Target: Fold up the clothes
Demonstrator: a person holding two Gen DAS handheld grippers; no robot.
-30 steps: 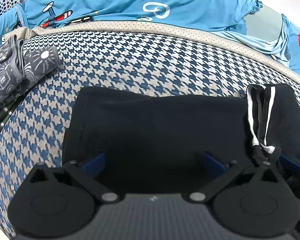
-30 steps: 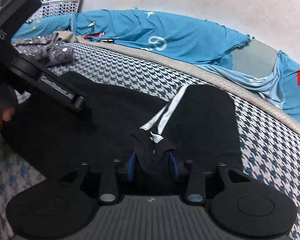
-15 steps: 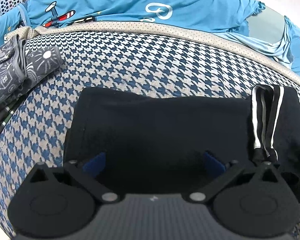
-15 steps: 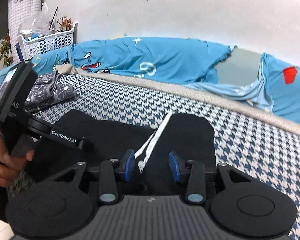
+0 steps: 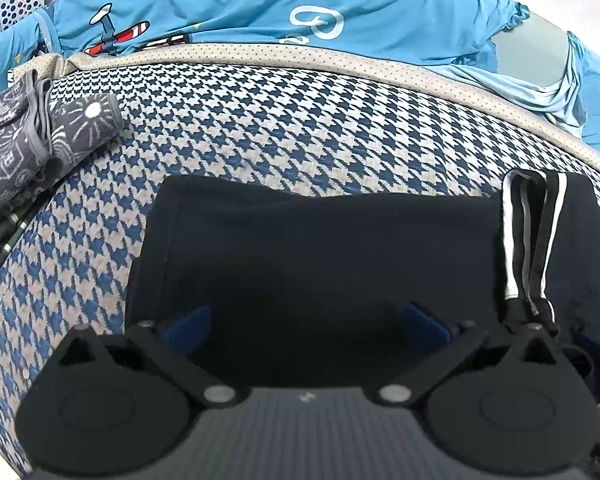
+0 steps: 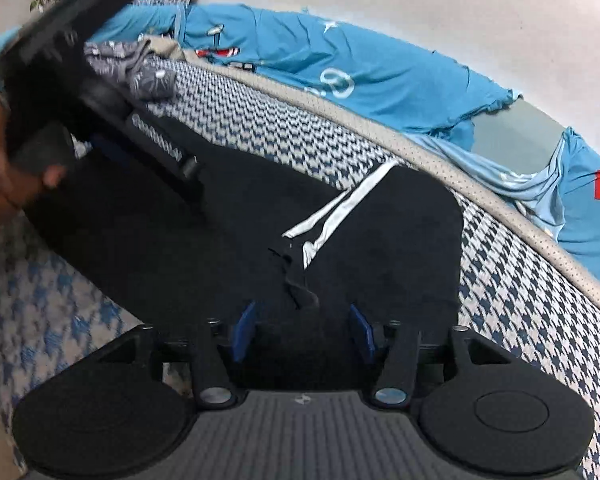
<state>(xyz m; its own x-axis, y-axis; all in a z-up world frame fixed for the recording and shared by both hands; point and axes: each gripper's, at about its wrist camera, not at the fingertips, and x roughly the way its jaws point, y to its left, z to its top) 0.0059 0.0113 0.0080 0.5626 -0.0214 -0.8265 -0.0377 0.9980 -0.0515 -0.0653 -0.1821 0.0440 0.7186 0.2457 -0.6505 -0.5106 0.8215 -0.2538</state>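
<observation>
While the black garment (image 5: 320,264) lies flat on the houndstooth bed (image 5: 260,132), both the left claw (image 5: 306,328) and right claw (image 6: 302,330) gape empty over its near edge, so the next fold calls for regripping that hem.

I see even, soft indoor light with no glare. The left wrist view is sharp. My right wrist view smears with motion at its left edge, blurring the left gripper (image 6: 100,120). Fisheye bends both frames' edges.
</observation>
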